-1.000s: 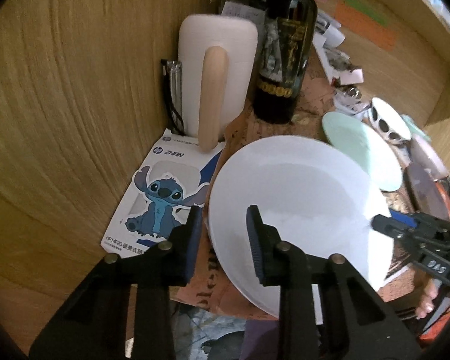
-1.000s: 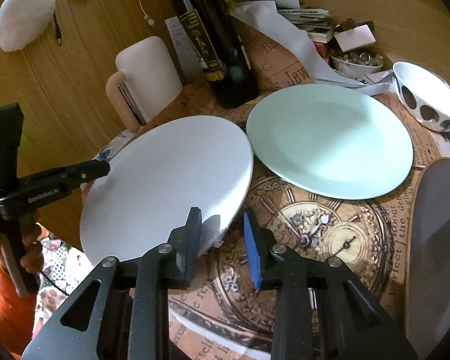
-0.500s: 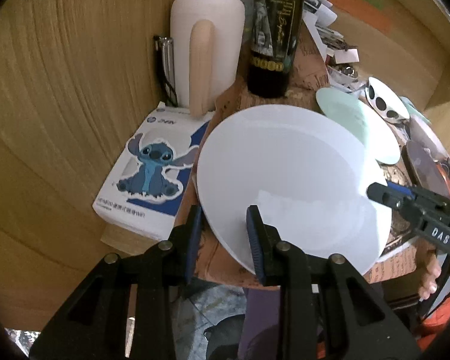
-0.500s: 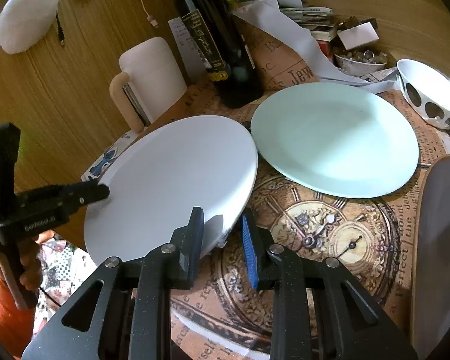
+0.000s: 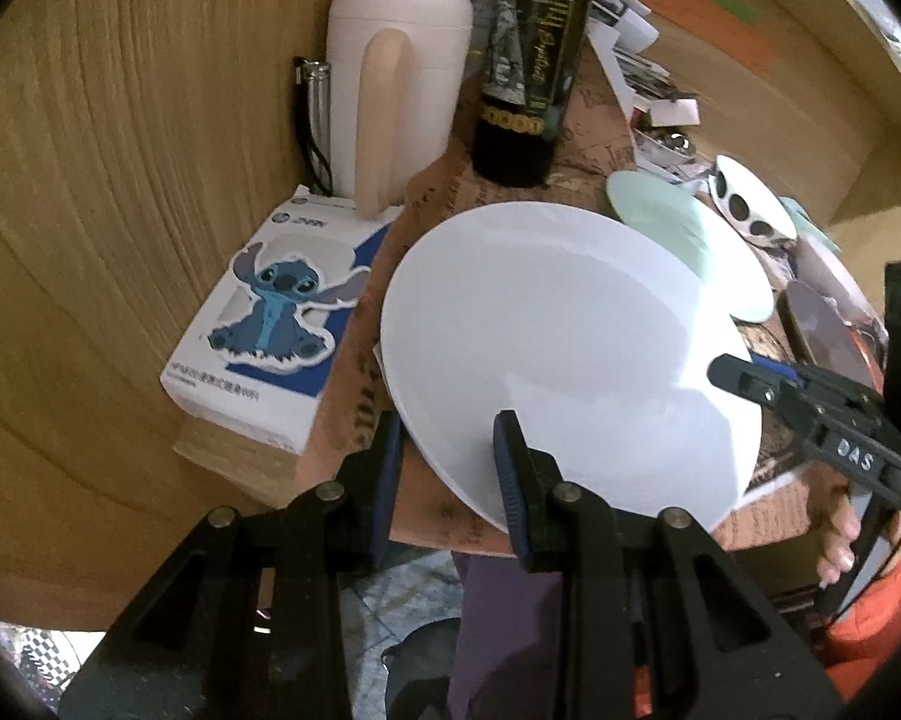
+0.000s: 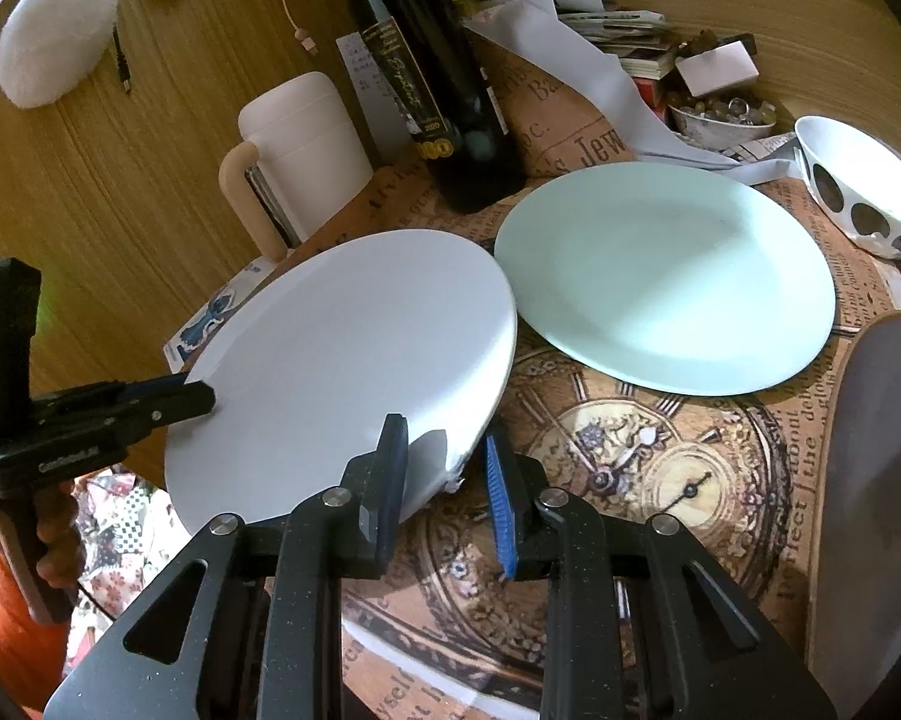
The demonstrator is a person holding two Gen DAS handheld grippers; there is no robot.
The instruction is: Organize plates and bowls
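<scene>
A white plate (image 5: pixel 570 348) hangs tilted over the near left corner of the table, held from two sides. My left gripper (image 5: pixel 447 462) is shut on its near rim, and in the right wrist view its fingers (image 6: pixel 180 402) clamp the plate's left edge. My right gripper (image 6: pixel 444 468) is shut on the opposite rim of the white plate (image 6: pixel 354 354), and its fingers (image 5: pixel 744 375) show at the plate's right side. A mint green plate (image 6: pixel 666 276) lies flat beside it on the printed cloth. A white bowl with dark spots (image 6: pixel 858 180) stands at the far right.
A dark wine bottle (image 6: pixel 438 78) and a white jug (image 6: pixel 306 150) stand behind the white plate. A box with a blue cartoon sticker (image 5: pixel 270 324) lies left of it. A grey plate (image 6: pixel 870 480) sits at the right edge. Papers and a small bowl of trinkets (image 6: pixel 720 114) crowd the back.
My left gripper has drawn back a little toward the table's near edge with the plate rim in it. The right gripper has kept still on the plate.
</scene>
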